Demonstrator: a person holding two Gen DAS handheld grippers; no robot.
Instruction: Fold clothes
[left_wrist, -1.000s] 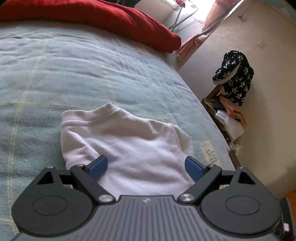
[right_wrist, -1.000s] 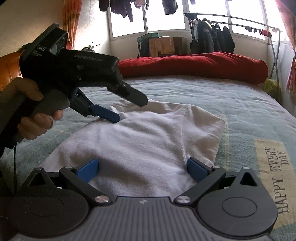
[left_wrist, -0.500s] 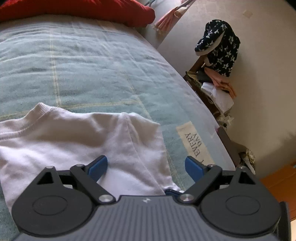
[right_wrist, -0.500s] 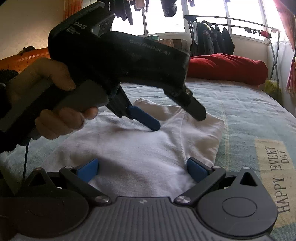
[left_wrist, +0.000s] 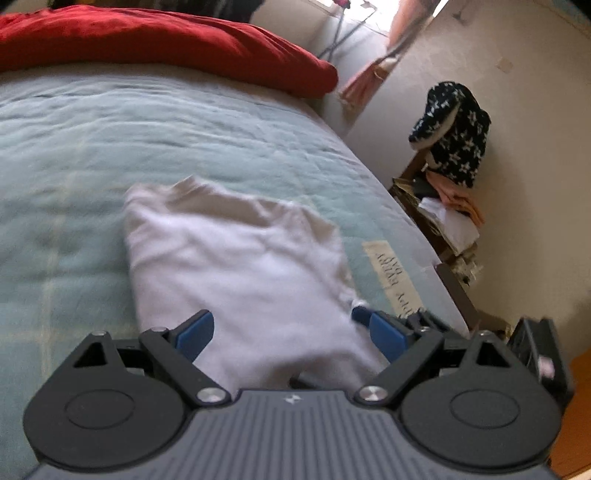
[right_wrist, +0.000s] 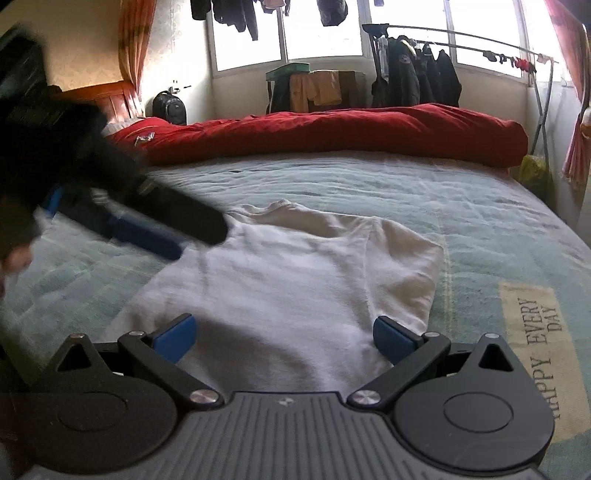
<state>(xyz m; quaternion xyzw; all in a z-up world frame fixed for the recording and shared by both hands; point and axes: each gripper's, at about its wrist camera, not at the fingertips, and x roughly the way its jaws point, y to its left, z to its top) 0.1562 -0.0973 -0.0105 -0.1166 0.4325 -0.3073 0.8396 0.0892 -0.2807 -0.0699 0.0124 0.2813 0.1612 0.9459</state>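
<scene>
The white shirt lies flat on the blue bedspread, partly folded, collar toward the red duvet. Both grippers hang over its near end with nothing caught. The right gripper has its fingers spread wide, the body of the shirt showing between them and the sleeve edge just beyond the right-hand finger. The left gripper is likewise released, cloth between its blue pads but not pressed; from the right wrist view it appears as a blur over the shirt's left edge. To do the next fold well, I would bring each pair of fingers down onto one corner of the near hem, pinch through all layers, then lift both together and lay the hem level toward the collar. An uneven lift would likely skew the fold.
</scene>
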